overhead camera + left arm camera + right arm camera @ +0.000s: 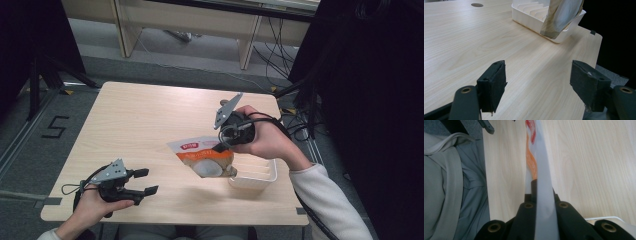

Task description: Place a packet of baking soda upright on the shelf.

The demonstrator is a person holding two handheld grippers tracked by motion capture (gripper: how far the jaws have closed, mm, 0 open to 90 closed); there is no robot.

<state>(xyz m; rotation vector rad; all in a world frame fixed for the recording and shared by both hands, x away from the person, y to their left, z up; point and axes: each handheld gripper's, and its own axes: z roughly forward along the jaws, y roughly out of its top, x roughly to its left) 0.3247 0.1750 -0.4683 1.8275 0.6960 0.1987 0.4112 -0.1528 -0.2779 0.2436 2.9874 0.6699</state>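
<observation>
— What sits closest to the person?

— The left gripper (142, 182), near the front edge of the table (150, 115), low over the wood. Its jaws stand wide apart with nothing between them. The left hand (92, 205) wraps the handle from below, forearm coming in at the bottom corner.

— Any room around it?

— Plenty: bare wood stretches ahead and to the left, out to the far edge.

— And farther on?

— The white tray (254, 175) rests by the right front corner, close to the table's right edge. Just over its left end hangs the pouch (204, 156), orange and white, tilted and lifted off the table.

— Held by what?

— The right gripper (220, 147), its jaws pinched together on the pouch's upper edge. The right hand (262, 137) is raised above the tray, wrist bent, gripper pointing down and left.
</observation>
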